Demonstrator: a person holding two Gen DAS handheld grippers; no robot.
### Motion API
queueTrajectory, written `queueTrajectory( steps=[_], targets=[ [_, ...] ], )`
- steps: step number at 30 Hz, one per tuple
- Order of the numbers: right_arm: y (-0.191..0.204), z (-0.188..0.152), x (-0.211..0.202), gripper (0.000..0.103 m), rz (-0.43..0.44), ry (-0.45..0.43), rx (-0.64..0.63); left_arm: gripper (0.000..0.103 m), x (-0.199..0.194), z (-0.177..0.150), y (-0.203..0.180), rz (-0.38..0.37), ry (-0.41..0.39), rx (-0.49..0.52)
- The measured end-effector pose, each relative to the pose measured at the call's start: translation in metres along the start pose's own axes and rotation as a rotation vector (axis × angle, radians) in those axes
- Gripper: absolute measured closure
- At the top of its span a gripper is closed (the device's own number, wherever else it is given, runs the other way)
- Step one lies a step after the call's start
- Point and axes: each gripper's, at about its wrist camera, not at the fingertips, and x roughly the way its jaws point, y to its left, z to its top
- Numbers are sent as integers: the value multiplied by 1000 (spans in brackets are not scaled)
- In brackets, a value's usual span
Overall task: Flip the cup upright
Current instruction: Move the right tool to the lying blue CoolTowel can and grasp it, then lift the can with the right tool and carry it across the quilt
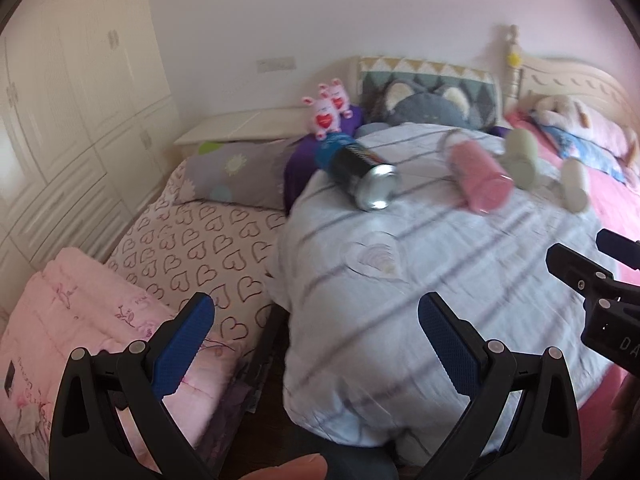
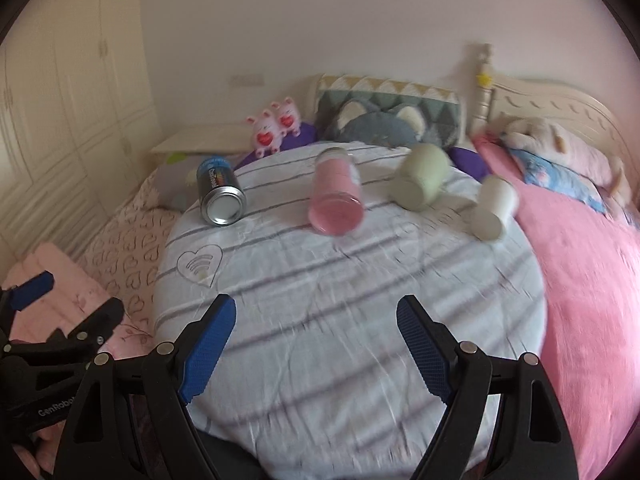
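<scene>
**Four cups lie tipped, well ahead of both open tongs**

Left wrist view: the left gripper [image 1: 316, 344] hangs spread and empty over the striped quilt's [image 1: 460, 264] near edge; the black can cup [image 1: 356, 170] lies ahead, base toward the camera, pink cup [image 1: 480, 180] further right.

Right wrist view: the right gripper [image 2: 316, 344] is spread, empty; the pink cup [image 2: 336, 196] lies straight ahead, axis pointing at the tongs, likely nearest; green cup [image 2: 422, 182] and white cup [image 2: 494, 208] right

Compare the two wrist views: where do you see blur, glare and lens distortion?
Left wrist view: motion blur smears the striped pale-blue quilt and pink cylindrical cup; glare brightens the dark can's silver base. Right wrist view: blur is strongest on the white tapered cup; fisheye bends the cream wardrobe in both views.
</scene>
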Motion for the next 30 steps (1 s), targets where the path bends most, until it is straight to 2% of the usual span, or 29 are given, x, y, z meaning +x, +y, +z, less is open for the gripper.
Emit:
queueTrajectory(
  steps=[12,23,30],
  targets=[
    [56,70,101,19,106,97,-162,0,74,42,42,111,73,-100],
    [103,120,193,19,232,259,-267,0,136,69,78,193,141,-175],
    [122,127,231,19,214,362,-361,0,164,73,89,189,182,-211]
  ],
)
